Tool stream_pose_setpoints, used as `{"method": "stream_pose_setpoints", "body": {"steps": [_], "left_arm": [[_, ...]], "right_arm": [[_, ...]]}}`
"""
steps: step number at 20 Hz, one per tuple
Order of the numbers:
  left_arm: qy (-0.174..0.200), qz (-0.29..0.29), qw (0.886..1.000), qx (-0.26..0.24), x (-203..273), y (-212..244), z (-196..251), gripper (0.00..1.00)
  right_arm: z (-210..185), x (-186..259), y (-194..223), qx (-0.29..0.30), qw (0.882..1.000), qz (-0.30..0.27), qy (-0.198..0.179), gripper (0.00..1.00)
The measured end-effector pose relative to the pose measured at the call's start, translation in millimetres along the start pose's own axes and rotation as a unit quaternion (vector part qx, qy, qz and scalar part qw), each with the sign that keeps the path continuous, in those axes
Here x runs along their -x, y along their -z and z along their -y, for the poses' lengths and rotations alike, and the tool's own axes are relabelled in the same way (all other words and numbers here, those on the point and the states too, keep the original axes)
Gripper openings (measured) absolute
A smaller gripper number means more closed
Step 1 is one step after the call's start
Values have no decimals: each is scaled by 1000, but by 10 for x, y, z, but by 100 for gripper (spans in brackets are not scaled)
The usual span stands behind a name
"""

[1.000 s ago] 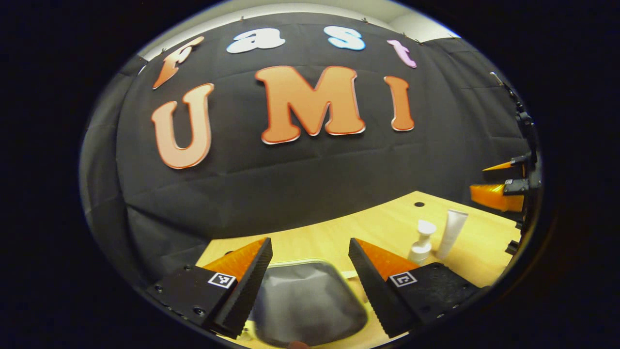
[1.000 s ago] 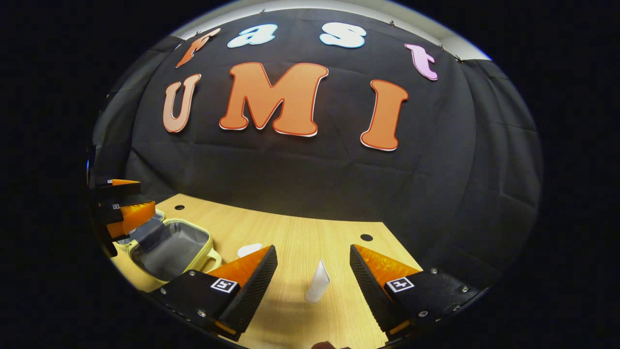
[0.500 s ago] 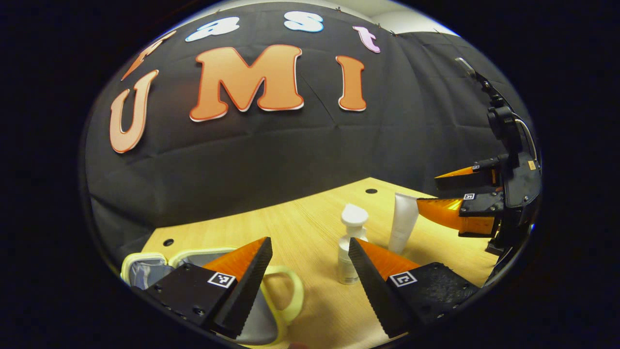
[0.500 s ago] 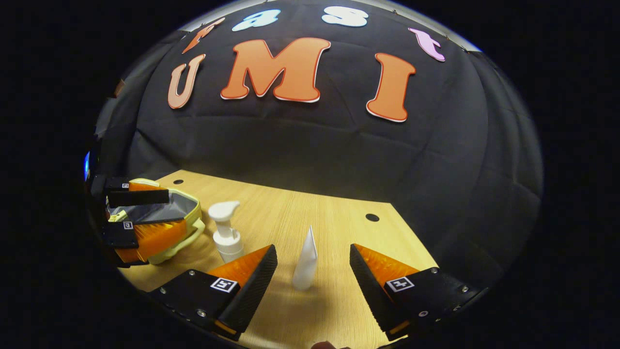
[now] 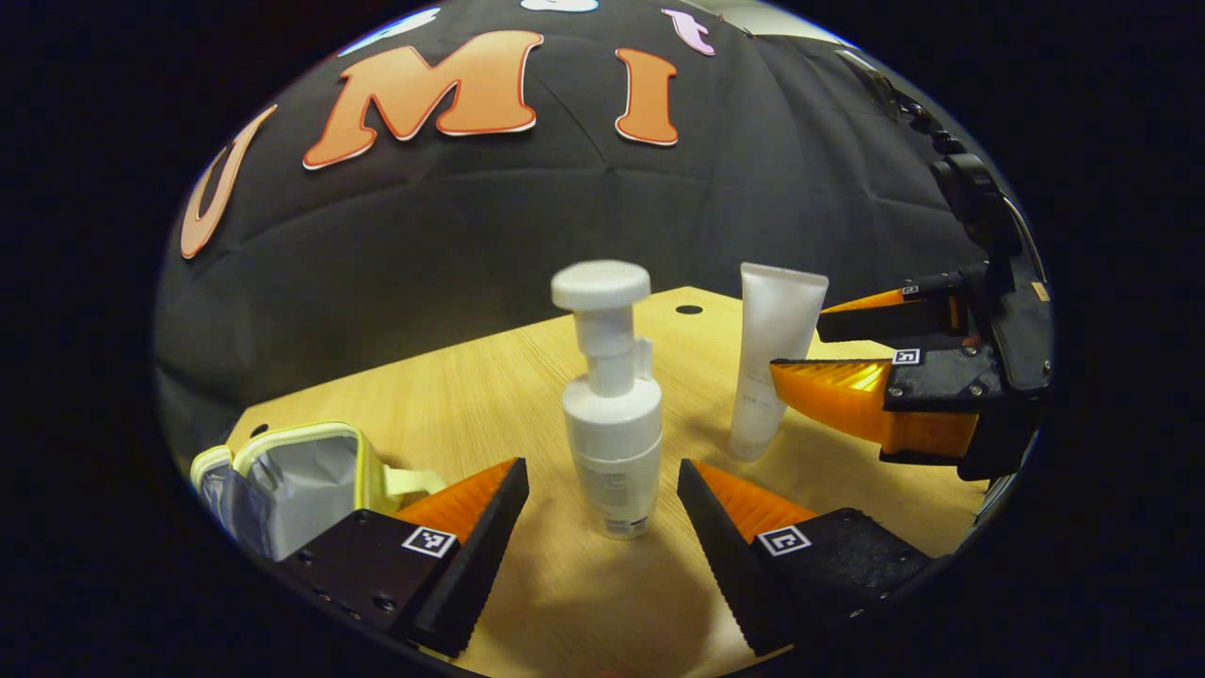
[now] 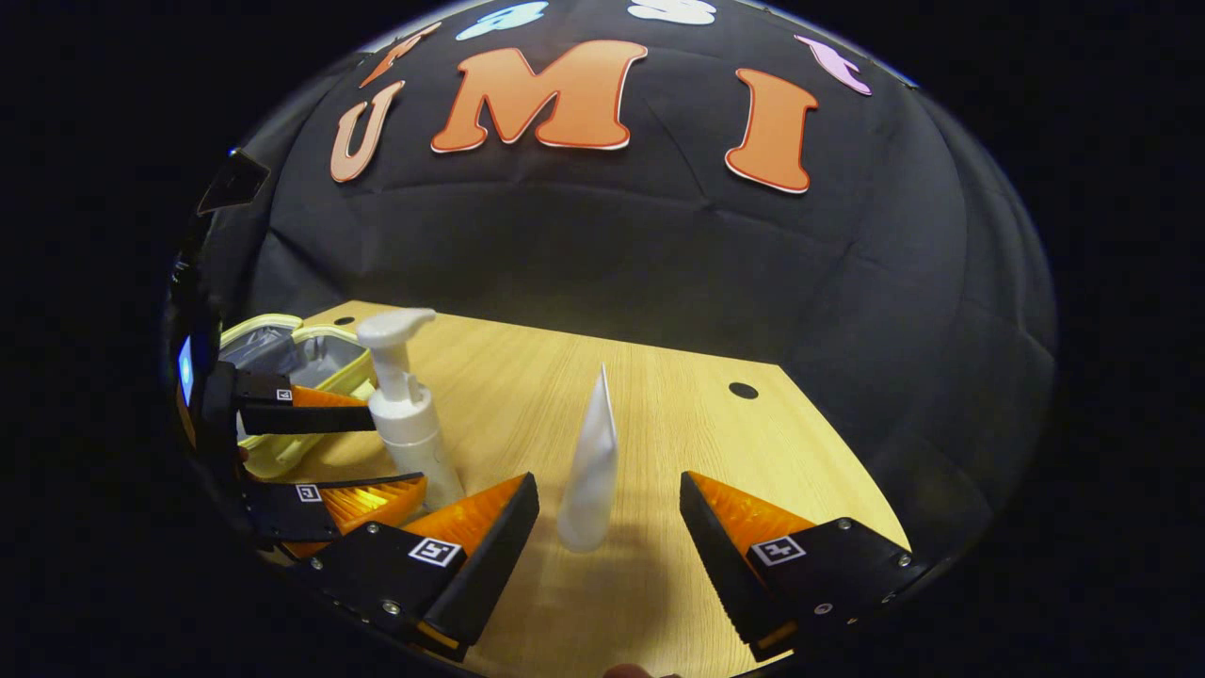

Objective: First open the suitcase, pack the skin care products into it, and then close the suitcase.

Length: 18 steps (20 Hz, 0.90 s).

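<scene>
- Left gripper held low over the wooden table, pointing level across it, jaws spread wide with nothing gripped.
- Centred in that gap, a white pump bottle, upright on the table, clear of both fingers.
- Seen from the right gripper view, same left gripper coming in from the left edge, turned on its side so one finger sits above the other, bracketing the pump bottle; actual contact hard to judge from there.
- Right gripper likewise low and level over the table, jaws wide apart, empty.
- Between its fingers, a white tube, standing on its cap, crimped end up, seen edge-on, untouched on either side.
- In the left gripper view, right gripper reaching in from the right edge, also rolled sideways, one finger passing behind the tube and the other in front, near its lower half; gap between them wide.
- Tube just to the right of the pump bottle, apart from it.
- Suitcase, pale yellow-green trim with grey lining, lying open on the table at lower left, well apart from the bottle; handle facing the gripper.
- Same suitcase behind the left gripper in the right gripper view, lid up, grey inside visible.
- Round hole in the tabletop near the far edge.
</scene>
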<state>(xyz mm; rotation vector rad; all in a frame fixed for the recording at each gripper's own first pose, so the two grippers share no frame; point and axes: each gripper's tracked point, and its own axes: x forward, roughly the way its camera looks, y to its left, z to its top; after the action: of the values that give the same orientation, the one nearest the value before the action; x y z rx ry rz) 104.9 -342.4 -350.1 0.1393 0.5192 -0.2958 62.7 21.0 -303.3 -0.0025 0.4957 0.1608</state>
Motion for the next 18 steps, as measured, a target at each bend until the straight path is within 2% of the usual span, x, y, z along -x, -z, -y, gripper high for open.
{"method": "stream_pose_setpoints", "body": {"steps": [1,3,4,5,6,7,12,18], "left_arm": [[1,-3,1000,1,-78,29,27,100],[5,-6,1000,4,-162,43,58,92],[5,-9,1000,8,-202,63,73,81],[5,-11,1000,12,-253,67,80,77],[5,-9,1000,20,-233,47,81,65],[5,-13,999,33,-267,54,81,61],[-28,-8,998,61,-123,-104,-118,59],[-58,21,996,70,203,-526,-405,59]], "right_arm": [[0,-20,35,-2,1000,-3,-1,96],[-7,-44,70,-3,1000,-5,-5,96],[-20,-53,84,-2,1000,-6,-9,96],[-29,-73,104,0,1000,-7,-12,96],[-47,-87,121,1,1000,-8,-17,96],[-85,-108,112,1,1000,-10,-23,96],[-251,-248,114,-14,999,-9,-50,93],[-280,-406,319,-28,998,-36,-52,70]]}}
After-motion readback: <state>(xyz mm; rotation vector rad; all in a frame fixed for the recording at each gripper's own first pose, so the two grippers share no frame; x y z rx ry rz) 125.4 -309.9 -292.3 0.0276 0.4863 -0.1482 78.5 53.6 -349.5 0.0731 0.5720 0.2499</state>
